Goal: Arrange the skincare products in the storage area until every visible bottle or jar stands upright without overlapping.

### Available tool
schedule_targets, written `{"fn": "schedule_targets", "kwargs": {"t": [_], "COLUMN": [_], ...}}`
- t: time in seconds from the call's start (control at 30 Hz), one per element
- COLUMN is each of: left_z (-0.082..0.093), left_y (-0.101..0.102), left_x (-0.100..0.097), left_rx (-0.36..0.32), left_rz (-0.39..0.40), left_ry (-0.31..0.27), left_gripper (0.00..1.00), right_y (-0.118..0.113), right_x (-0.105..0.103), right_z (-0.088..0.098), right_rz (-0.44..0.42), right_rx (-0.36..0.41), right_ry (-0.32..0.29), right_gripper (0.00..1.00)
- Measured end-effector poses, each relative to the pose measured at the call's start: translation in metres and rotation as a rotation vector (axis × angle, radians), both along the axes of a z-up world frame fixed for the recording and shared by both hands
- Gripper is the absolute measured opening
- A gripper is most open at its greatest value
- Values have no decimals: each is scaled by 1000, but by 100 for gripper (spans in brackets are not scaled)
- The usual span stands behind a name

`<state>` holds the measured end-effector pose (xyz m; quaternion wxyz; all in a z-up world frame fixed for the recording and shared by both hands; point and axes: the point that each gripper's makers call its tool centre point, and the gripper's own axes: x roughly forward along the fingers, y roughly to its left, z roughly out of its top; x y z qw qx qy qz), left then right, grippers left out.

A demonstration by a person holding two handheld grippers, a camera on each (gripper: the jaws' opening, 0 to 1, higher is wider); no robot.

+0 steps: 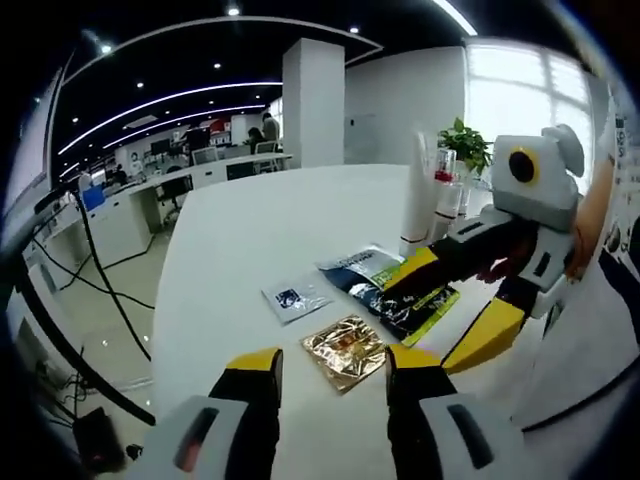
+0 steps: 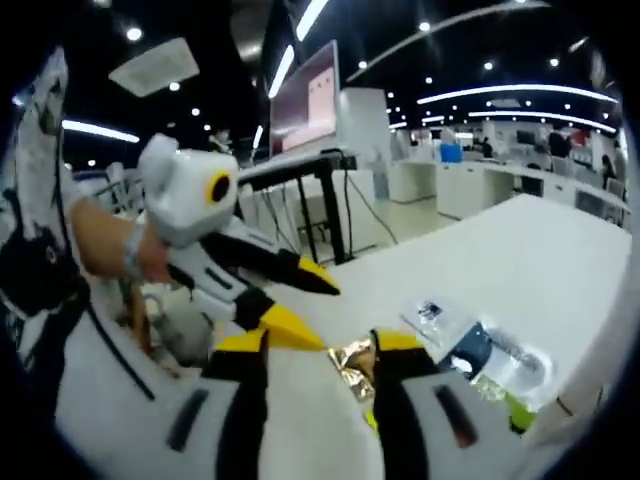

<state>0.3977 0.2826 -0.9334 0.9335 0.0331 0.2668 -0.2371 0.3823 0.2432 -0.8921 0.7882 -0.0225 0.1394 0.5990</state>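
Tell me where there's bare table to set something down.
The white table is bare beyond the small clear sachet, toward the far edge, and left of it. It is crowded around the gold packet and dark packet, where the right gripper reaches in, and by the tall white bottle.

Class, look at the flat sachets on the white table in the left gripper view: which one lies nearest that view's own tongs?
The gold foil sachet, lying between the tips of the left tongs. The small clear sachet and the dark sachet lie farther away.
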Motion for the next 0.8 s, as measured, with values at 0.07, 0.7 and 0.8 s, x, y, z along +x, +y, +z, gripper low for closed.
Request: {"fn": "schedule_targets", "kwargs": {"t": [0.07,0.7,0.8], "left_z": [5,49,47], "left_y": [0,20,27], "left_x": [0,8,8], "left_rx": [-29,-150,-164], "left_rz": [28,209,271], "left_ry": [-33,-347,-353], "left_gripper": [50,80,91], "right_y": [-5,-121,-156], "right_x": [-2,22,23], "right_z": [7,116,105], "right_rz": [-3,-345,-426], "right_rx": [20,314,267], "right_ry": [-38,-495,-487], "right_gripper": [47,81,84]}}
